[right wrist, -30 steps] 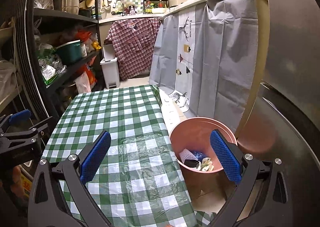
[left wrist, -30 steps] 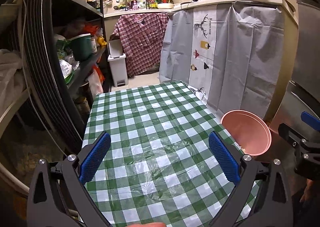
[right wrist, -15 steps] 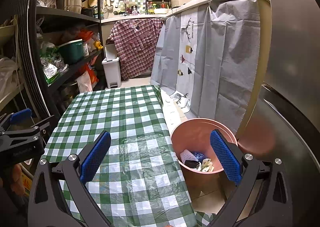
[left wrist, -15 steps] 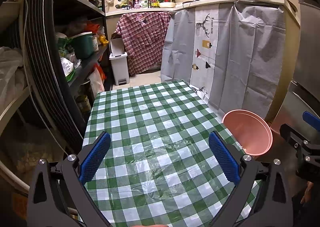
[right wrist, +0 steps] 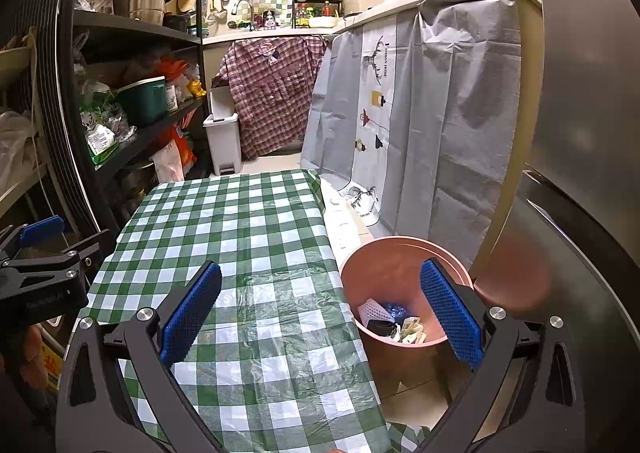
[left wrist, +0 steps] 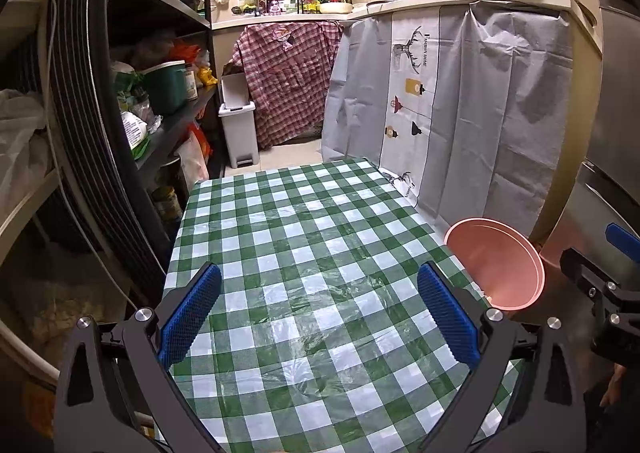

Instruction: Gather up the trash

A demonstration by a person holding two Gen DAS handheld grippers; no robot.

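Both wrist views look forward and slightly down along the checkered desk (left wrist: 304,261) toward the far kitchen wall. The left view sits over the desk's middle; the right view sits over its right edge, close above the pink bin (right wrist: 384,257). Both share desk, bin and shelves (left wrist: 160,53).

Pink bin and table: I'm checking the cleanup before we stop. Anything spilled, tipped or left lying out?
Nothing stands out. The pink bin stands upright beside the table, with the trash inside it. No scraps show on the checked cloth or the visible floor. Both the left gripper and right gripper are open and empty.
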